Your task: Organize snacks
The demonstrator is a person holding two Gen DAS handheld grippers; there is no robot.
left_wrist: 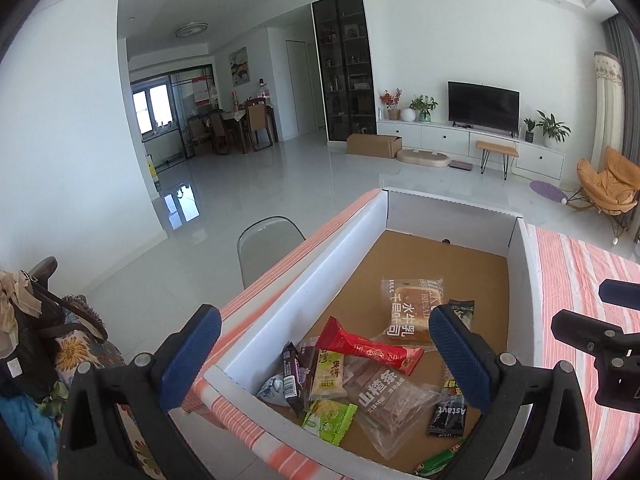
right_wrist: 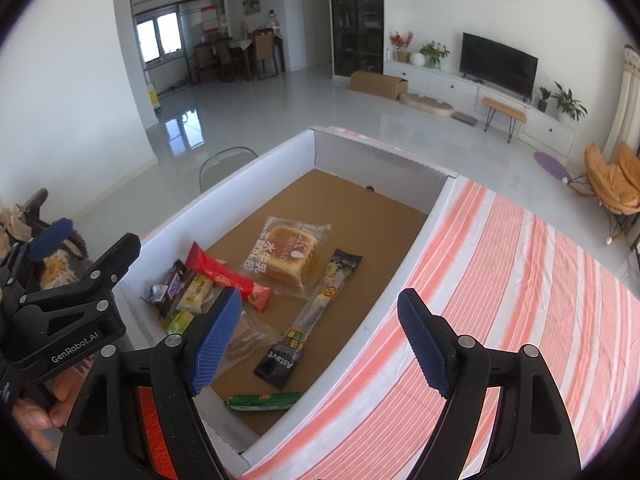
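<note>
walls: plain white around me, with a framed painting on the far one.
floor: pale glossy tiles mirroring the window light.
windows: a bright window far left, behind glass sliding doors.
dining corner: dark wooden table and chairs beside those doors.
cabinet: a tall dark glass-fronted cabinet against the far wall.
media wall: a black TV on a low white unit, potted plants at both ends.
seating: an orange butterfly chair at the right, by a grey curtain.
loose items: a cardboard carton lying on the floor.
</note>
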